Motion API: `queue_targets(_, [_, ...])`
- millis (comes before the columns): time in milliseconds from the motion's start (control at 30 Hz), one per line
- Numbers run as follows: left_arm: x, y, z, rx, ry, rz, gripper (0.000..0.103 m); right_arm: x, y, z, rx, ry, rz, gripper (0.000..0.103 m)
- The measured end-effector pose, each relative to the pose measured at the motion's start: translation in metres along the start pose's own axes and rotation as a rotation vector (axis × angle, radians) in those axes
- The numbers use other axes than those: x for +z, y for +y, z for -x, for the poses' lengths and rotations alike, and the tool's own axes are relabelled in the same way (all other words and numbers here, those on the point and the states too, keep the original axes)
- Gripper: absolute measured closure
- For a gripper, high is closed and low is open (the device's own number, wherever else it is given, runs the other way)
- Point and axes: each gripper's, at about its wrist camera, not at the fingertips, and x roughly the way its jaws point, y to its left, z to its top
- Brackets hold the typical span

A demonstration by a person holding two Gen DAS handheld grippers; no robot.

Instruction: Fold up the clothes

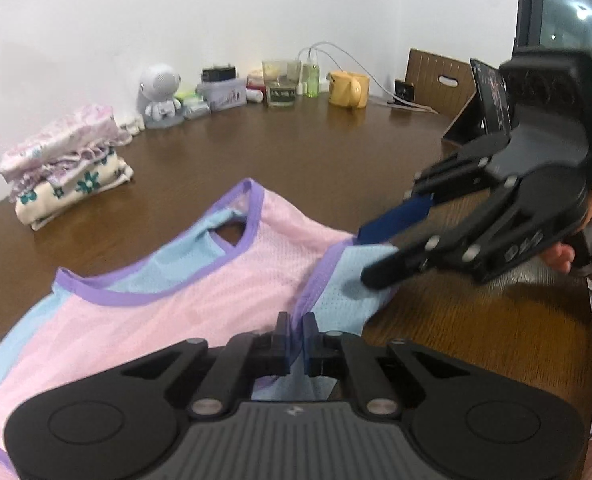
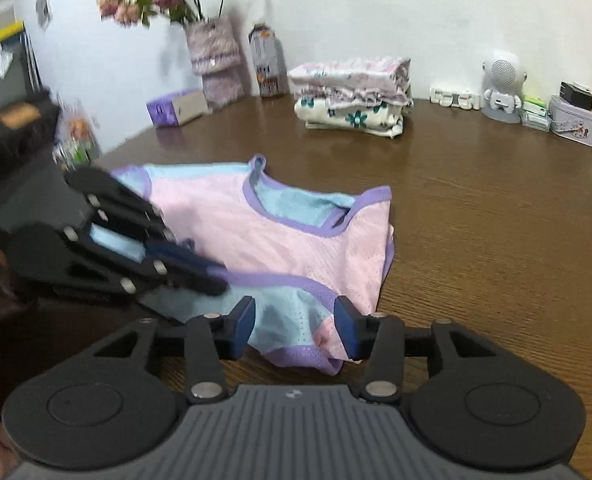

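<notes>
One mesh vest (image 2: 280, 236), one stack of folded clothes (image 2: 353, 94), two grippers, one yellow mug (image 1: 348, 89)

Table (image 2: 475, 220) bare btwn vest (image 2: 280, 228) & clothes stack (image 2: 355, 96).

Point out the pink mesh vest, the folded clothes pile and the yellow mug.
pink mesh vest (image 2: 256, 224), right wrist view, pink front panel.
folded clothes pile (image 2: 351, 116), right wrist view, bottom floral piece.
yellow mug (image 1: 347, 88), left wrist view, its side.

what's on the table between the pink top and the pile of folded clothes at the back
Nothing: only bare brown table lies between the pink top and the pile of folded clothes. The right wrist view shows it best.
</notes>
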Motion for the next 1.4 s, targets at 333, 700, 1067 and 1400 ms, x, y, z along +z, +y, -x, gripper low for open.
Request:
queue_targets(333, [-0.002, 0.014, 0.02, 0.01, -0.055, 0.071, 0.084, 0.019, -0.026, 0.005, 0.187, -0.053, -0.174, 0.1])
queue_targets(700, [-0.019, 0.026, 0.028, 0.01, -0.038, 0.091, 0.087, 0.0, -0.056, -0.02, 0.145, 0.017, -0.321, 0.085])
queue_targets(1067, [-0.026, 0.035, 0.039, 0.052, -0.074, 0.14, 0.087, 0.005, -0.029, 0.023, 0.114, -0.163, -0.262, 0.088])
queue_targets(1400, [-0.05, 0.048, 0.043, 0.09, -0.008, 0.177, 0.087, -0.007, -0.029, -0.014, 0.029, -0.053, -0.247, 0.093])
